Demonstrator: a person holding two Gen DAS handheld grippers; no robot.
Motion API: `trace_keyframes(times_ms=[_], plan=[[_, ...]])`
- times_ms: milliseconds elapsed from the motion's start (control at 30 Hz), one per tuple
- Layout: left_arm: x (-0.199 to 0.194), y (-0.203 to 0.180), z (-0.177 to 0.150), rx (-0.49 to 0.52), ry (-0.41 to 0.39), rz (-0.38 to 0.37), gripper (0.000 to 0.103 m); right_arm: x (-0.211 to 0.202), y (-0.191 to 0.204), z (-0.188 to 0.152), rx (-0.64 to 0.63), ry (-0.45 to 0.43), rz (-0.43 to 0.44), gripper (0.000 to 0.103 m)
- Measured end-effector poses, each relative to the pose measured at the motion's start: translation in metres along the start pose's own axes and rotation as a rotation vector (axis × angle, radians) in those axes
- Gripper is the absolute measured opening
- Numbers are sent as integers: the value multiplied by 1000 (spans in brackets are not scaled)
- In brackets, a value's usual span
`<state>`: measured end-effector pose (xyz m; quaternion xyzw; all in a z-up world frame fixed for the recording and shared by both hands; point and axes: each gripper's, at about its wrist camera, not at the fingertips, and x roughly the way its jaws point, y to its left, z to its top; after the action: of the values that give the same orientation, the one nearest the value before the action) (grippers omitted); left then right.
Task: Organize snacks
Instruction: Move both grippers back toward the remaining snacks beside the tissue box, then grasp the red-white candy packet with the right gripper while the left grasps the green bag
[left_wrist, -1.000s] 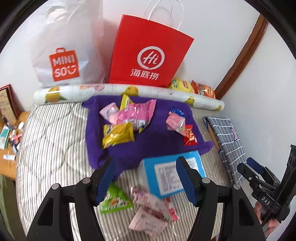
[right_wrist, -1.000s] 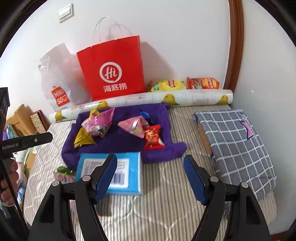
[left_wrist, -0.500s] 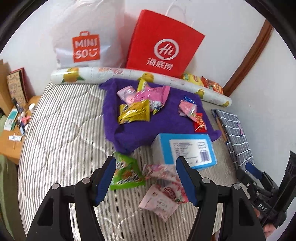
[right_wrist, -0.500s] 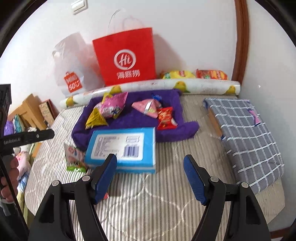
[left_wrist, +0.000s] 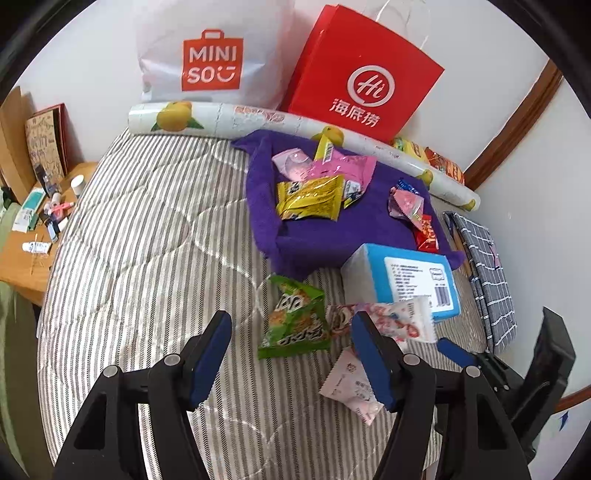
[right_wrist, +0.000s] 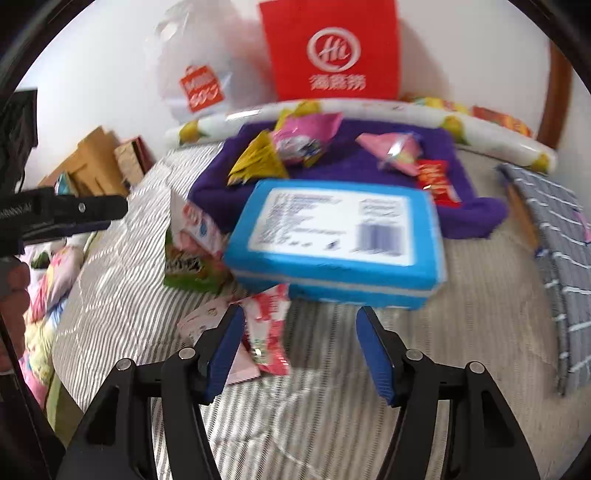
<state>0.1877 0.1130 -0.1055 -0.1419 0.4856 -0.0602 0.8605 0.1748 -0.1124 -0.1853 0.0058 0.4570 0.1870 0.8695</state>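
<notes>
We hold the left gripper (left_wrist: 290, 354) over the striped mattress (left_wrist: 147, 229), its blue fingers (left_wrist: 210, 354) spread partway with nothing between them; the near edge of the green snack packet (left_wrist: 295, 321) lies just beyond the gap, and the right finger sits in front of the pink-and-white packets (left_wrist: 391, 321) without our being able to tell whether it touches them. A small white packet (left_wrist: 351, 384) lies on the mattress close against that finger's left side. Our right gripper (right_wrist: 300, 349) hangs low just in front of the blue box (right_wrist: 336, 236), and its jaws are closing; no item is pinched between them, only bare mattress showing in the gap. Its left finger (right_wrist: 225, 347) overlaps a red-and-white packet (right_wrist: 267, 328), but the blur keeps us from saying whether it presses on it. The blue box rests on the mattress at the near edge of the purple cloth (left_wrist: 314, 240), which lies farther back. On that cloth we see a yellow packet (left_wrist: 310, 197), a pink packet (left_wrist: 347, 168) behind it, and to the right a small pink packet (left_wrist: 406, 203) and a red one (left_wrist: 428, 232). Against the far wall stand a white shopping bag (left_wrist: 210, 55) and a red paper bag (left_wrist: 362, 74), with a lemon-print roll (left_wrist: 258, 122) lying in front of them. A grey checked cloth (right_wrist: 554, 236) lies at the right edge.
</notes>
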Motion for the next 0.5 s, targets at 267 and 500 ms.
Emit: trace_keyframes(times_ms=[267,500], plan=[[9,16,-2,-21,21,-13,65,34,12,0,-9,78,24,56],[13,24,-3,-37,32,-19,65,45,19,-1,-16,97,43,56]])
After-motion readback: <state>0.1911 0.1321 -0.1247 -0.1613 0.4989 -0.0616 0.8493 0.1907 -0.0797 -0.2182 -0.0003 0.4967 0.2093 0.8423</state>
